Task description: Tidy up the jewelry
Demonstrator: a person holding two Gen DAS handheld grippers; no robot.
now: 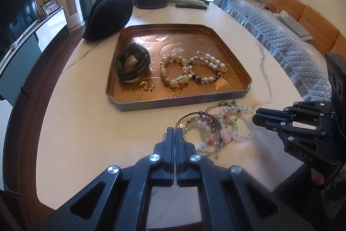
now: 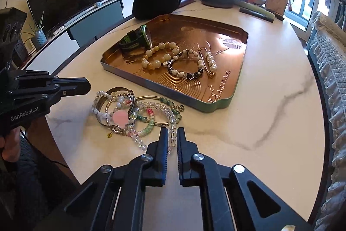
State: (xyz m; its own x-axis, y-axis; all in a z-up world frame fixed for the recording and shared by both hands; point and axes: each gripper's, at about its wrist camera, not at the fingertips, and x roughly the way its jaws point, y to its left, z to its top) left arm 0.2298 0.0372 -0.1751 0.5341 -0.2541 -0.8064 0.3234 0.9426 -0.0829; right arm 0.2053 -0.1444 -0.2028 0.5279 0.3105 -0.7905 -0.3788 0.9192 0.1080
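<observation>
Bracelets (image 2: 138,116) heaped beside tray (image 2: 225,101); left hand-held gripper (image 1: 174,133) closed empty, right hand-held gripper (image 2: 172,135) clamping clear-bead strand.

The left gripper (image 1: 174,130) covers the pile of bracelets (image 1: 214,129) at its nine o'clock edge. In the right wrist view the right gripper (image 2: 172,133) hides the clear bead bracelet (image 2: 170,120) at six o'clock. The tray's (image 2: 121,69) embossed characters are too small to read.

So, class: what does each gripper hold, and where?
Left gripper: shut, nothing held. Right gripper seems to pinch the clear bead bracelet at its near edge.
</observation>
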